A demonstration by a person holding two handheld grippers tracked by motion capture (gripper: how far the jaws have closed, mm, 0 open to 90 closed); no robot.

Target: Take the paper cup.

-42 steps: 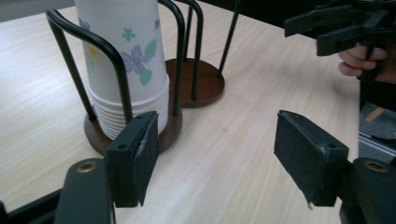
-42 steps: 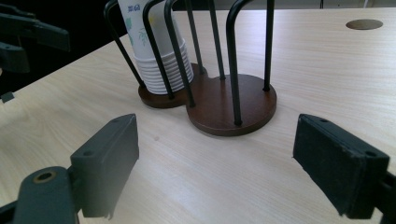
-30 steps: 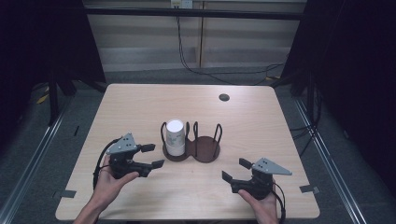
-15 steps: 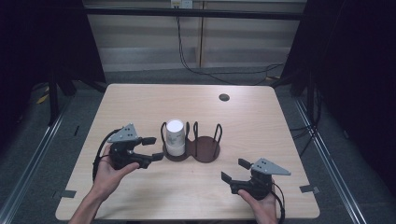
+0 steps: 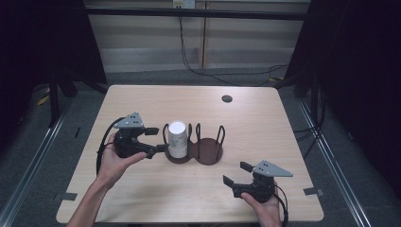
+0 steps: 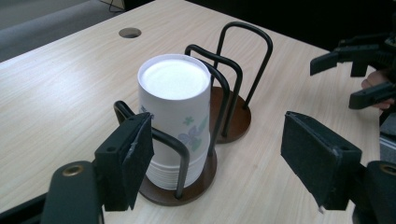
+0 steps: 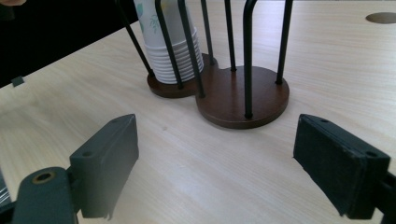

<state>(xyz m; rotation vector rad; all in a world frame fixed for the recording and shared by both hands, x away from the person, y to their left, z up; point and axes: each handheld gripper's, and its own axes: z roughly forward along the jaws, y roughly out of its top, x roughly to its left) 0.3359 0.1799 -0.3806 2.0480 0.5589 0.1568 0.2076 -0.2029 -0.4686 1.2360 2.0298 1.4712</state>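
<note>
A stack of white paper cups [image 5: 178, 138] with a floral print stands upside down in the left bay of a brown two-bay wire holder [image 5: 208, 152]. The right bay is empty. My left gripper [image 5: 160, 140] hovers just left of the stack. Its jaws have just been opening, and the pads [image 6: 136, 156] touch nothing. In the left gripper view the cups [image 6: 175, 112] stand just beyond the jaw tips, closer to the left pad. My right gripper [image 5: 235, 173] rests open near the table's front right, pointing at the holder base [image 7: 243, 98].
The wooden table [image 5: 283, 137] has a round cable hole [image 5: 227, 98] at the back right. Bare wood lies around the holder. Dark curtains and cables stand behind the table, and the floor drops off at both sides.
The left gripper has moved right and up towards the cup stack, and its jaws stand wider apart. The right gripper has not moved.
</note>
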